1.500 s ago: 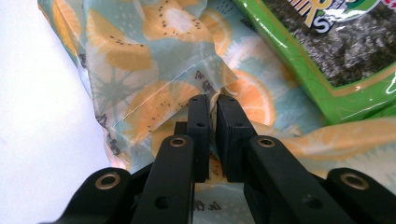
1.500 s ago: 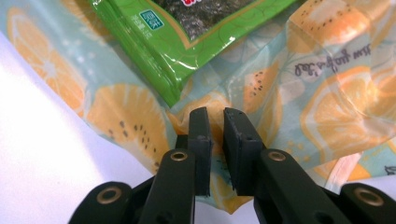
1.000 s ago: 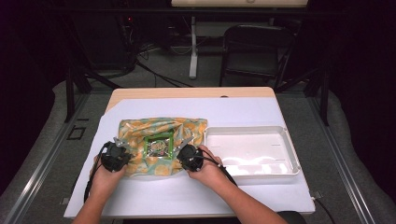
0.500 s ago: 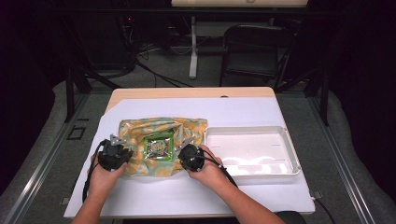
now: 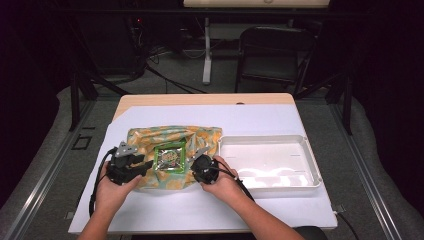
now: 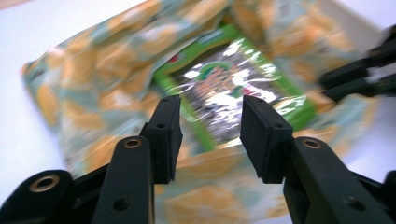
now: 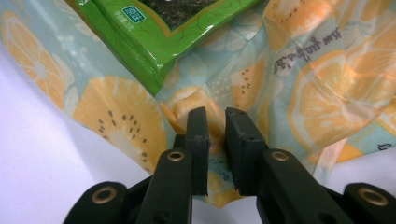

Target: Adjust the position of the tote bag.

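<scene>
Left hand-held gripper had edged outward, jaws released; right hand-held gripper pinched the fruit-print bag, green packet half-covered, wrapping unfinished.

A desk with a pale wooden top carries the things; most of its top is covered by a white sheet, with a strip of bare wood showing along the far edge. On the sheet, left of the middle, lies a crumpled bag printed with orange slices on a light blue-green ground, spread flat. A green packet with a shiny window lies on the bag. Just beside the bag, to the right, stands a shallow white tray, rectangular with rounded corners, its long side running across the desk. The near strip of the sheet is bare
</scene>
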{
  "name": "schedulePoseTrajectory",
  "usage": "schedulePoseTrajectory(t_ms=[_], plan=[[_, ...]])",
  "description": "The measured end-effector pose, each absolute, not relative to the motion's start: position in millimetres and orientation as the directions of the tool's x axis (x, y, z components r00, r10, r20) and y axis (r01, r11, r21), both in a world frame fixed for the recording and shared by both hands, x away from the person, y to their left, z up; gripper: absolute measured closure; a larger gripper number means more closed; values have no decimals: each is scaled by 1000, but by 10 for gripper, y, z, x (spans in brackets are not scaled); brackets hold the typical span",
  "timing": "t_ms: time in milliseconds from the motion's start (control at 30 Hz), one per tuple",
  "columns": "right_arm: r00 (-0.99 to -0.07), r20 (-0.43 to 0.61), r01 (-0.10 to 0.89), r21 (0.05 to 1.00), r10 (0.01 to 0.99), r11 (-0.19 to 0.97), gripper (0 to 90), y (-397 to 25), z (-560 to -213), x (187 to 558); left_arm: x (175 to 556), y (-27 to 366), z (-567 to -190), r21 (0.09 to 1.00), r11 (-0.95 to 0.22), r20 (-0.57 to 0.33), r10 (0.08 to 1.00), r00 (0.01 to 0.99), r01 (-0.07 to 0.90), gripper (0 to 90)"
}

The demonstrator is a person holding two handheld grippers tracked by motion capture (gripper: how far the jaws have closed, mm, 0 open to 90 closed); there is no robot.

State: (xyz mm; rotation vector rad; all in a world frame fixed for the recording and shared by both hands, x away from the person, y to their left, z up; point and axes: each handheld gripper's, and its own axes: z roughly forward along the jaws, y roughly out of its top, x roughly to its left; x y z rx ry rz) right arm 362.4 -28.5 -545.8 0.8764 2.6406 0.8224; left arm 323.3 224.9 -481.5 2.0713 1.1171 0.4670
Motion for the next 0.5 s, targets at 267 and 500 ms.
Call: schedulePoseTrajectory(t_ms=[267, 500], plan=[[-788, -35, 483, 583, 614, 653, 791, -290, -5461, 3628, 3160, 2040, -4810, 738, -416, -29, 767, 641, 532, 501], [-789, -33, 485, 580, 614, 655, 791, -297, -5458, 3628, 3124, 1838, -4913, 719, -488, 1, 712, 702, 495, 436]])
